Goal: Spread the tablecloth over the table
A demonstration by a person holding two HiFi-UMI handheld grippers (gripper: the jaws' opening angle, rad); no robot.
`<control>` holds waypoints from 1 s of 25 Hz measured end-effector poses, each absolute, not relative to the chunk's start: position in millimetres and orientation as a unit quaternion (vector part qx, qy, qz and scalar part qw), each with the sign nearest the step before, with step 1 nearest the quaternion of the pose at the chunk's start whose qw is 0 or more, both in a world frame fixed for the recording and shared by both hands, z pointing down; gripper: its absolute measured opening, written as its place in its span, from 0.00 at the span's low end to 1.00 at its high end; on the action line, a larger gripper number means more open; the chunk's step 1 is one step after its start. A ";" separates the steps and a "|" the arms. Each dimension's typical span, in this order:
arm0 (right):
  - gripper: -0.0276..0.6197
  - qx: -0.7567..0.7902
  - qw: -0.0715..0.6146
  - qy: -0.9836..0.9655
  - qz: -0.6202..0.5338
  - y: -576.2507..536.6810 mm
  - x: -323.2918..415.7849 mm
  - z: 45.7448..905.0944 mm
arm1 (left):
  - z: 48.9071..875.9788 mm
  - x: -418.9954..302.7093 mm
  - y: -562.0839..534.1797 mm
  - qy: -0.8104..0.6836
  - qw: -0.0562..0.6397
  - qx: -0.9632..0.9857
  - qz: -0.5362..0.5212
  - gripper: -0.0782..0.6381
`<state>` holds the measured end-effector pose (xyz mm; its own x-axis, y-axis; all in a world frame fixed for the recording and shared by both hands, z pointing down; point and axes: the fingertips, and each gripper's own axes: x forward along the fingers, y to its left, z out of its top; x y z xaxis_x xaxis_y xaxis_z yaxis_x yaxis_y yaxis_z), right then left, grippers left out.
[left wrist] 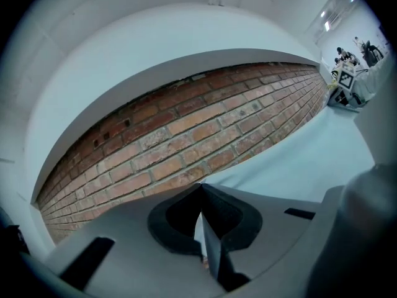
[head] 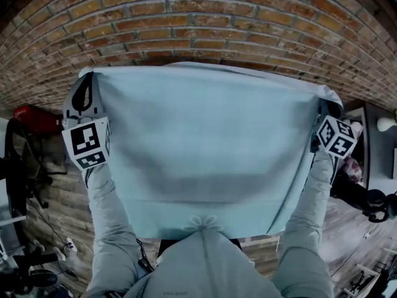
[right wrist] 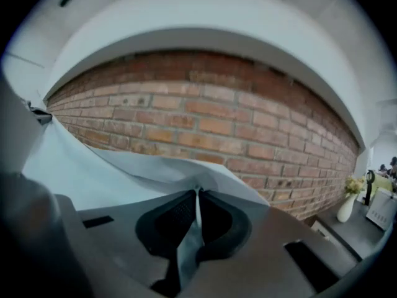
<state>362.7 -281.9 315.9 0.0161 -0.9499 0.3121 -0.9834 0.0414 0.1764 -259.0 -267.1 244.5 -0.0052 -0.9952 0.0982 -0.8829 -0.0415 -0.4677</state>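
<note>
The left tool [left wrist: 201, 191] and the right tool [right wrist: 198, 194] are each clenched on a top corner of the tablecloth [head: 205, 148] (a fold shows between each pair of jaws). The cloth hangs in the air, stretched wide between them, in front of a brick wall [head: 205, 17]. A red thing [head: 31, 118] sits off to the left, and a white vase [right wrist: 345, 208] stands off to the right.

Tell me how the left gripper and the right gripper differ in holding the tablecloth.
The left gripper pinches the tablecloth at its left corner, the right gripper at its right. By the left gripper the tablecloth runs off smooth; over the right gripper it puckers into a fold. Shared: both are shut on the tablecloth, facing the brick wall.
</note>
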 end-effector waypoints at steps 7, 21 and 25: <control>0.08 0.643 0.238 -0.724 0.077 -359.7 341.2 353.4 | 268.4 -269.6 -311.6 0.681 0.118 -0.690 -0.216 0.14; 0.08 0.658 0.231 -0.711 0.096 -405.1 352.8 406.2 | 348.4 -264.7 -396.3 0.648 0.093 -0.708 -0.267 0.14; 0.08 0.651 0.236 -0.715 0.096 -403.3 353.4 422.8 | 383.5 -264.4 -405.7 0.632 0.083 -0.711 -0.298 0.14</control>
<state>353.4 -403.3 422.8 -0.0412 -0.8857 0.4625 -0.9766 0.1335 0.1688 -264.4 -405.7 383.5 0.0249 -0.9475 0.3187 -0.8490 -0.1883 -0.4936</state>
